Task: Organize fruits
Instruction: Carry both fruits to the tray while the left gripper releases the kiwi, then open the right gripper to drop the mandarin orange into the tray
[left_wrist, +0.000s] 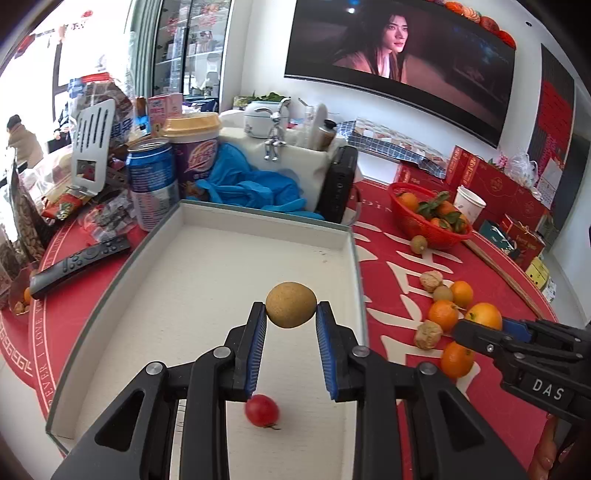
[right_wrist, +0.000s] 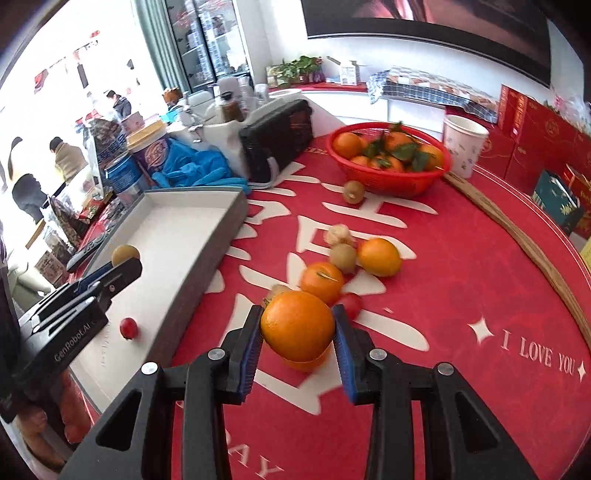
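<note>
Both grippers are black plastic with triangular cut-outs, silver pivot screws and blue ribbed pads (left_wrist: 258, 343). White lettering: the left gripper (right_wrist: 127, 264) reads "GenRobot.AI", the right gripper (left_wrist: 476, 328) "DAS".

The left hand-held gripper (left_wrist: 291, 309) hides part of the small red fruit (left_wrist: 263, 410) in the white tray (left_wrist: 207, 229). Under the held orange (right_wrist: 297, 325), 1 more orange (right_wrist: 308, 363) shows only its lower rim. The far cape gooseberry (right_wrist: 337, 235) is blurred. Fruits in the red basket (right_wrist: 388, 182) overlap under leaves, too many to count.
</note>
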